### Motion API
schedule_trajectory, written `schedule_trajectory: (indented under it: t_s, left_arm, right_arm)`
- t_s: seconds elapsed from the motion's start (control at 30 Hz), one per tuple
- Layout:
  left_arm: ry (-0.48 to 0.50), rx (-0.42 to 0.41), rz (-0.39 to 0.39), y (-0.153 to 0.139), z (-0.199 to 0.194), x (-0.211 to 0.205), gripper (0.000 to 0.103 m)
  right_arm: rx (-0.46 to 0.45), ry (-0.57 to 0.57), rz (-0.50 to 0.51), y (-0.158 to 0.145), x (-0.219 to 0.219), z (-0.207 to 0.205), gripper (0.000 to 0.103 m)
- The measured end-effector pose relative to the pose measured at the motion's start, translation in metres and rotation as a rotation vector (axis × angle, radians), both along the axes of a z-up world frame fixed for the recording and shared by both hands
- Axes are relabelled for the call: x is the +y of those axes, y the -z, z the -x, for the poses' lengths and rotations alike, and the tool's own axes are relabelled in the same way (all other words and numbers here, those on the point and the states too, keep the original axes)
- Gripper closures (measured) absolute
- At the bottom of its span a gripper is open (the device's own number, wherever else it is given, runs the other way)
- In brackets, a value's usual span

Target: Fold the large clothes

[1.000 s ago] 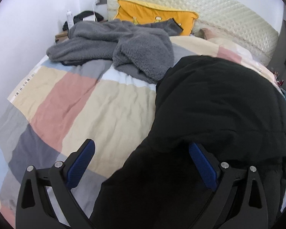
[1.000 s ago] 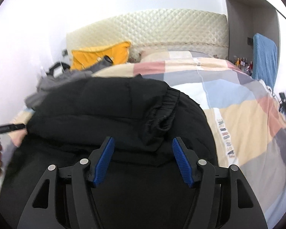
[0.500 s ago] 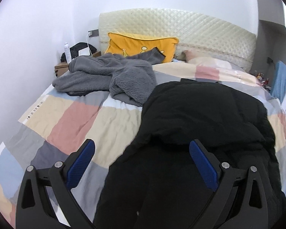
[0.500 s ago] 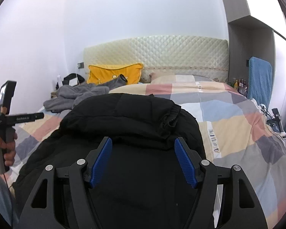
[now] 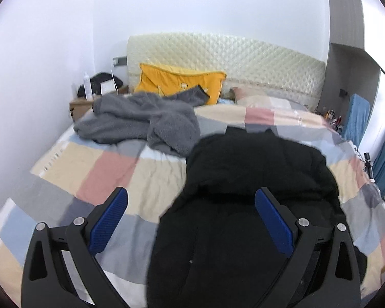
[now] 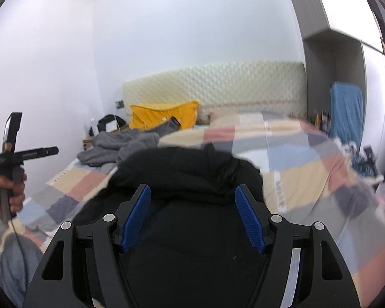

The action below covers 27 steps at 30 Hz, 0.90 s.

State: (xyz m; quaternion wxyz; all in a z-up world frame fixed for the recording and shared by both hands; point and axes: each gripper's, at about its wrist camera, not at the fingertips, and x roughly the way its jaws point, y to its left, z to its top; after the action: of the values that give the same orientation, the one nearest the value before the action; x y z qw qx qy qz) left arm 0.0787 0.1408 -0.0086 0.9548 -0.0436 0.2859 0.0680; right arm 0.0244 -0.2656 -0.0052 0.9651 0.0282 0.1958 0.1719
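Above the near end of the bed, the left gripper (image 5: 191,211) hangs with its blue-padded fingers (image 5: 109,219) spread wide and nothing between them; one finger sits over the patchwork quilt (image 5: 110,169), the other over the black garment (image 5: 256,179). The right gripper (image 6: 193,215) likewise has its fingers (image 6: 137,214) apart and empty, both of them over the black garment (image 6: 192,169), without clearly touching it. That garment lies bunched on the quilt, folded into a rounded heap, toward the right half of the bed. Beyond it and to the left, a grey fleece garment (image 5: 143,122) lies crumpled on the quilt, touching or just beside the black one's far edge. Behind the grey fleece, a yellow pillow (image 5: 177,83) leans against the cream quilted headboard (image 5: 243,59). At the left edge of the right wrist view, the person's left hand (image 6: 5,192) grips the handle of the other device.
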Motion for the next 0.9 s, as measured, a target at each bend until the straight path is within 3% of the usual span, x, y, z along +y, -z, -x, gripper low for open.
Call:
schedule_trajectory:
  t_s: [0.2,0.33,0.47,0.67,0.8,0.9]
  left_arm:
    - [0.035,0.028,0.045,-0.084,0.048,0.031,0.004]
    - [0.034,0.004,0.085,-0.123,0.087,0.065,0.003]
    - [0.038,-0.001,0.152,-0.139,0.114,0.106,0.003]
    - [0.055,0.083,0.294,-0.086,0.12,0.145,0.003]
    - [0.081,0.185,0.398,-0.014,0.109,0.15,0.003]
    - [0.105,0.265,0.528,0.054,0.1,0.146,0.004]
  right_arm:
    - [-0.018,-0.041,0.054,-0.066,-0.025,0.039,0.027]
    - [0.006,-0.108,0.05,-0.082,-0.049,0.057,0.028]
    - [0.062,-0.05,0.085,-0.084,-0.081,0.06,0.027]
    - [0.241,-0.032,-0.063,-0.04,-0.136,0.045,0.027]
    - [0.397,-0.019,-0.129,0.023,-0.153,0.028,0.027]
    - [0.498,-0.026,-0.213,0.07,-0.159,0.022,0.027]
